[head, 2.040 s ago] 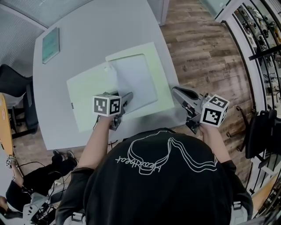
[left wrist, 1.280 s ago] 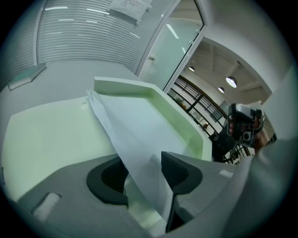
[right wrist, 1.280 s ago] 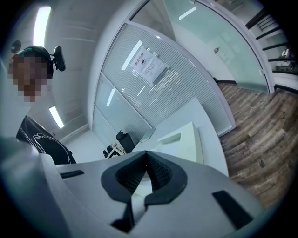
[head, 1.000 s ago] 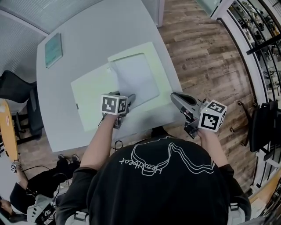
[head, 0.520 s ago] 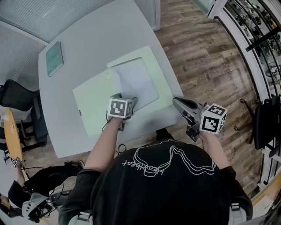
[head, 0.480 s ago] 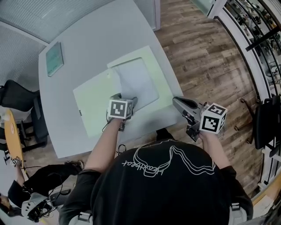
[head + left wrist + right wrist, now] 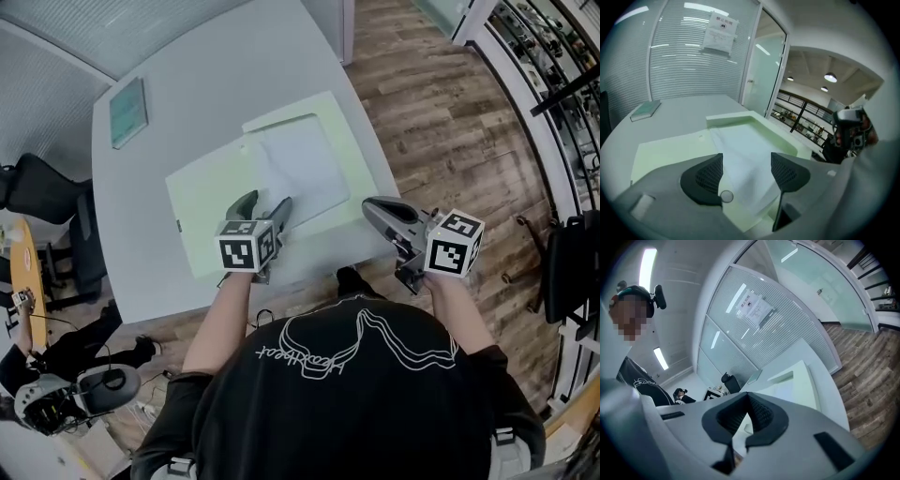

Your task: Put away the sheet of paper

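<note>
Lying in the right half of an open pale green folder (image 7: 211, 202), the sheet of paper (image 7: 302, 161) is white and thin. The folder sits on the grey tabletop (image 7: 187, 84), close to the near edge. A small teal book (image 7: 128, 99) lies far off at the back corner.

The left gripper (image 7: 262, 208) hangs just over the near edge of the paper. Its jaws are opening wide. The paper shows in the gap between them, but the pads do not press on it. The right gripper (image 7: 375, 208) is off to the side, past the edge of the tabletop, with its jaws pressed together on nothing.

Paper like this is very light and floppy. It bends, and it can crease or tear if pinched hard or pulled fast. It lies flat, so it is hard to get a jaw under it. The near edge looks a little lifted where it drapes over the folder rim, so that is likely the best spot to pinch. A soft grip near an edge or corner should do, then a slow slide so it does not flap away.
</note>
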